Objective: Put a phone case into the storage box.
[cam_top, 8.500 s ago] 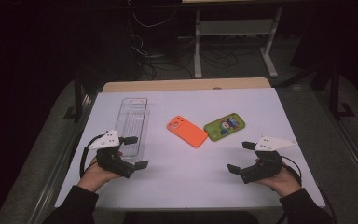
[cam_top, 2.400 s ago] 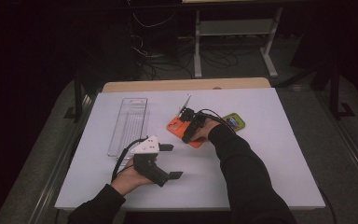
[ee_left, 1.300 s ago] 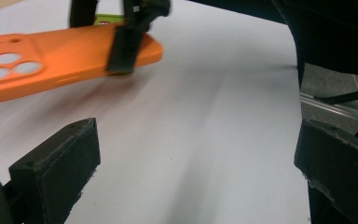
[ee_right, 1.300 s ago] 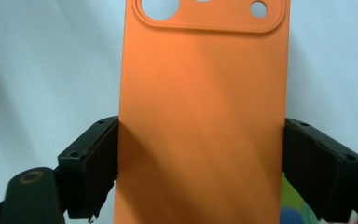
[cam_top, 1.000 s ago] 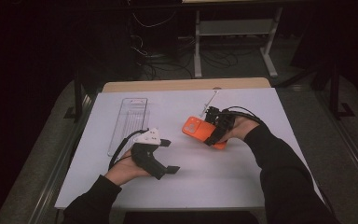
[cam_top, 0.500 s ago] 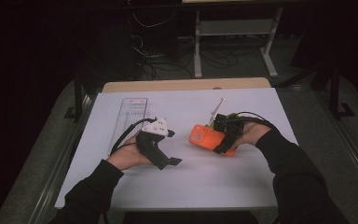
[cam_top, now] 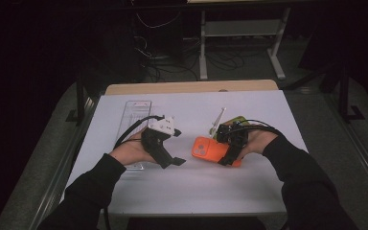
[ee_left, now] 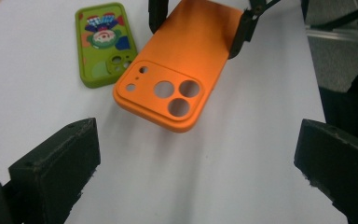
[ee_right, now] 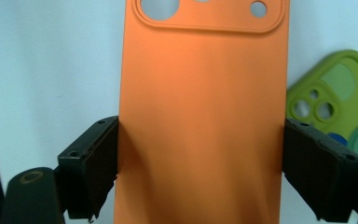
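An orange phone case (cam_top: 205,149) with a three-hole camera cutout is held across its width by my right gripper (cam_top: 227,154), its back facing up. The gripper's pads (ee_right: 91,168) press both long edges of the case (ee_right: 200,112). The case's camera end hangs slightly above the white table and casts a shadow. My left gripper (cam_top: 170,160) stands open just left of it, jaws wide with nothing between them. They point at the orange case (ee_left: 182,70). A green phone case (ee_left: 103,42) with a cartoon print lies flat beyond it.
A clear plastic tray (cam_top: 136,109) lies at the table's left, partly behind my left hand. The green case (cam_top: 238,120) sits just behind my right gripper. The white tabletop (cam_top: 187,191) ends at a wooden strip at the back; dark floor and table legs lie beyond.
My right gripper has carried the orange case a little toward the near edge. My left gripper has drifted up and toward the case, still open.
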`<state>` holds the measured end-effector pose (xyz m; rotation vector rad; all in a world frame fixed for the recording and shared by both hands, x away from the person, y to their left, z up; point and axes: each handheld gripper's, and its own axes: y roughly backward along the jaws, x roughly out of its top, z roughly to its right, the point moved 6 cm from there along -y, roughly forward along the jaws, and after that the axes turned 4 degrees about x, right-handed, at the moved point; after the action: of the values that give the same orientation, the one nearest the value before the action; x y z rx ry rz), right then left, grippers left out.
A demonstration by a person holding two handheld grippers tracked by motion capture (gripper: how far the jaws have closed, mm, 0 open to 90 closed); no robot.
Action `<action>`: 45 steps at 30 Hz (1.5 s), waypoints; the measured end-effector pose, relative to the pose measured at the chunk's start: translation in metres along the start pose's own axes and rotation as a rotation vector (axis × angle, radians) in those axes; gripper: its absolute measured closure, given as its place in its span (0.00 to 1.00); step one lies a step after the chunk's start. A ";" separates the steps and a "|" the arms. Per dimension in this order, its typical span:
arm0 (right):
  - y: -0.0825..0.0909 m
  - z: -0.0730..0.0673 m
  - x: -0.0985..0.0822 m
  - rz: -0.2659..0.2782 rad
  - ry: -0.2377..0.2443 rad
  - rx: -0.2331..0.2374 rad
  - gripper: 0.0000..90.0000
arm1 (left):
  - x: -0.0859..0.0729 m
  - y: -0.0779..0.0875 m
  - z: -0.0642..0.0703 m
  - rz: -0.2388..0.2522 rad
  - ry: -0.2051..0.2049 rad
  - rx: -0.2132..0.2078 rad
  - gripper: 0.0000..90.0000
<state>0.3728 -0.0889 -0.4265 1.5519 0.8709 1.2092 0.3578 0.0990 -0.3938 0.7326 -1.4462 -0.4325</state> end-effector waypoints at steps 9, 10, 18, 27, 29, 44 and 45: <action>0.000 -0.018 0.009 -0.001 0.086 0.034 0.17 | 0.002 -0.008 0.003 -0.024 -0.041 -0.042 0.00; 0.001 -0.019 0.010 -0.003 0.094 0.034 0.17 | 0.001 -0.011 0.003 -0.033 -0.048 -0.045 0.00; 0.006 -0.031 0.019 0.008 0.161 0.051 0.17 | 0.005 -0.020 0.010 -0.049 -0.069 -0.095 0.00; 0.014 -0.037 0.028 0.028 0.195 0.055 0.17 | 0.009 -0.028 0.015 -0.047 -0.096 -0.132 0.05; 0.016 -0.038 0.029 0.036 0.199 0.057 0.17 | 0.007 -0.030 0.014 -0.058 -0.099 -0.127 0.06; 0.018 -0.037 0.031 0.053 0.215 0.059 0.17 | 0.007 -0.034 0.015 -0.059 -0.100 -0.143 0.14; 0.018 -0.037 0.031 0.050 0.213 0.058 0.17 | 0.007 -0.034 0.014 -0.058 -0.104 -0.144 0.14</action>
<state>0.3449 -0.0563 -0.3978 1.5172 1.0174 1.4161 0.3498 0.0676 -0.4125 0.6449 -1.4766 -0.6210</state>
